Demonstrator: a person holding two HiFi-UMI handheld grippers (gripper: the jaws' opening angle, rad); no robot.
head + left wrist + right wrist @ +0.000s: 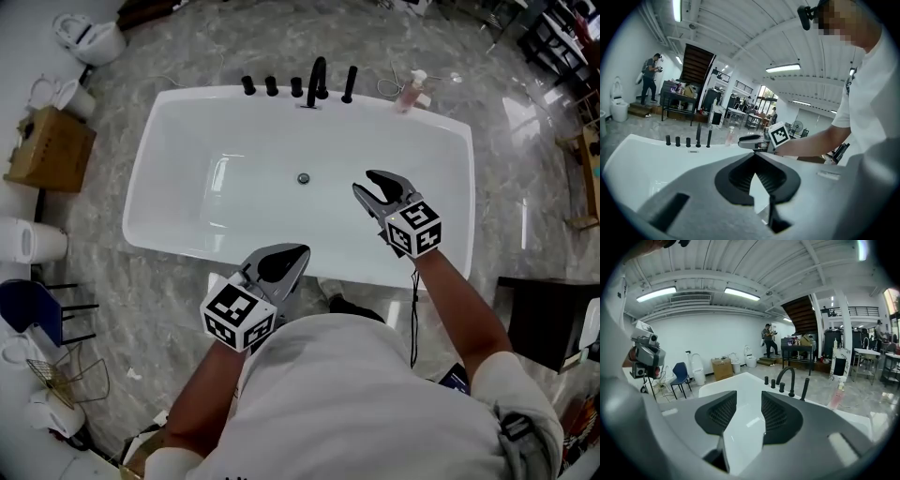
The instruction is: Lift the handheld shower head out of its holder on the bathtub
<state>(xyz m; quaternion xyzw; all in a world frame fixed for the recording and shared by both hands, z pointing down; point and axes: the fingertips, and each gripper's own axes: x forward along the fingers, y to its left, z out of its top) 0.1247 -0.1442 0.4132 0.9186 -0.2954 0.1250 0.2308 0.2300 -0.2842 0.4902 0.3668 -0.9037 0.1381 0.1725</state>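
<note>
The black handheld shower head point(349, 84) stands upright in its holder on the far rim of the white bathtub point(159, 169), right of the curved black spout point(317, 80) and three black knobs. The right gripper view shows that same shower head point(805, 389) beyond the spout point(785, 378). My right gripper point(366, 181) hovers over the tub's right half, well short of the fixtures, open and empty point(749, 397). My left gripper point(298, 251) is at the tub's near rim, its tips together with nothing held point(754, 157). In the left gripper view the shower head point(709, 138) is far off.
A pink bottle point(412, 91) stands on the tub rim right of the shower head. A cardboard box point(52, 145), toilets and a blue chair point(28, 309) line the left wall. A dark cabinet point(548, 319) is at the right. A person point(649, 77) stands on distant steps.
</note>
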